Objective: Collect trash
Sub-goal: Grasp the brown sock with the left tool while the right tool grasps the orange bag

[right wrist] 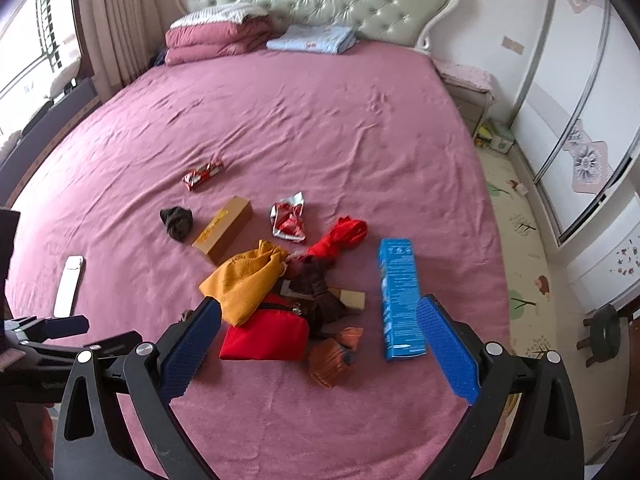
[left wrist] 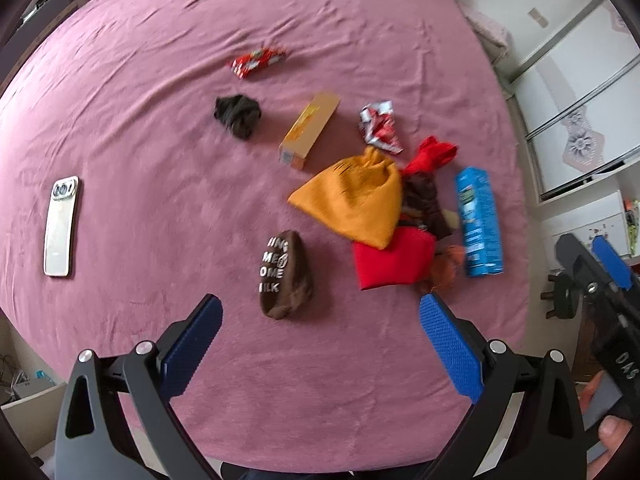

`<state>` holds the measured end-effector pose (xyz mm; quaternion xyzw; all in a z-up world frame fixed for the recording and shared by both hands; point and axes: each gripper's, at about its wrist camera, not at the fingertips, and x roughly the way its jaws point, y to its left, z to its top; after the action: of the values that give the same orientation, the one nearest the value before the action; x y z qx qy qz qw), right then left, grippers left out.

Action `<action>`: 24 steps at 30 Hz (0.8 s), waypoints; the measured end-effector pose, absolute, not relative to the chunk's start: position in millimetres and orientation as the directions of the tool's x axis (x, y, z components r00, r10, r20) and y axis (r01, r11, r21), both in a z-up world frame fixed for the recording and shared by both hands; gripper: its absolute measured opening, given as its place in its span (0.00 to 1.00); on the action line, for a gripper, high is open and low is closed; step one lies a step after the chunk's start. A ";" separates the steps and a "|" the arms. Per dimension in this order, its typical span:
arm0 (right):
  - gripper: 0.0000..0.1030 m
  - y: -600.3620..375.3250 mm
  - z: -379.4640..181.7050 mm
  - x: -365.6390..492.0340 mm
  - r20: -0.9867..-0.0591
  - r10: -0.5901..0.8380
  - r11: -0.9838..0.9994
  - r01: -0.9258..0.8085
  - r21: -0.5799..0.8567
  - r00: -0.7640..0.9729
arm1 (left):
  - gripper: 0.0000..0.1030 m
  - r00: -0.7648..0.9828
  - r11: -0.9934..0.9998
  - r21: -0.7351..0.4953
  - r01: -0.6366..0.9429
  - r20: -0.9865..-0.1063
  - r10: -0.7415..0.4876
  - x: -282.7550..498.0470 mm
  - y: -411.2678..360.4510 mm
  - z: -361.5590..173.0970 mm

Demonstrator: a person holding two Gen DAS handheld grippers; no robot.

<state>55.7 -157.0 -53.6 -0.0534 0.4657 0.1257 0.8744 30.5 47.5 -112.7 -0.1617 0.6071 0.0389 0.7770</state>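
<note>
We hold the left hand-held gripper [left wrist: 320, 344] and the right hand-held gripper [right wrist: 318, 346] above the near end of the bed [right wrist: 320, 120]; both are released, jaws spread wide, grasping nothing.

We judge the task at its start; no piece of trash is lifted, and no bin or bag for it shows in either view. The trash lies mid-bed: a red snack wrapper [left wrist: 258, 62] farthest off; a torn red-and-silver wrapper [left wrist: 378, 126]; a yellow-brown carton [left wrist: 310, 132]; a blue carton [left wrist: 478, 222] nearest the right edge of the mattress. Mixed among these are clothes: an orange garment [left wrist: 356, 200], a folded red cloth [left wrist: 394, 258], a brown sock with white lettering [left wrist: 286, 276], a dark balled sock [left wrist: 238, 114] and a red sock [left wrist: 434, 154]; the pile partly covers further items that we cannot identify. A phone [left wrist: 60, 226] lies well apart, at the left.

Open sheet surrounds both wrappers and the yellow-brown carton, so approach from above is unobstructed; the blue carton lies just beside the pile yet has its right side free. The near bed edge lies below both grippers; floor and a stool [right wrist: 604, 334] lie beyond the right edge.
</note>
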 end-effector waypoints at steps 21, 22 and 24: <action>0.92 -107.5 -156.2 129.3 -0.919 0.205 0.931 -0.358 0.077 0.336 | 0.91 0.018 0.926 -0.155 -0.344 -0.987 -0.159 67.0 62.9 -266.8; 0.92 -105.5 -158.7 131.3 -0.921 0.210 0.929 -0.361 0.083 0.328 | 0.86 0.008 0.928 -0.149 -0.341 -0.988 -0.156 67.8 61.7 -270.7; 0.92 -102.2 -162.5 134.6 -0.923 0.223 0.926 -0.364 0.100 0.313 | 0.68 -0.036 0.943 -0.097 -0.317 -0.993 -0.114 69.9 57.3 -280.3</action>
<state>134.6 -102.2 -162.5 -0.0633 0.5572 0.1814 0.8078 69.9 57.3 -280.3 -0.1507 0.7158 0.0747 0.6778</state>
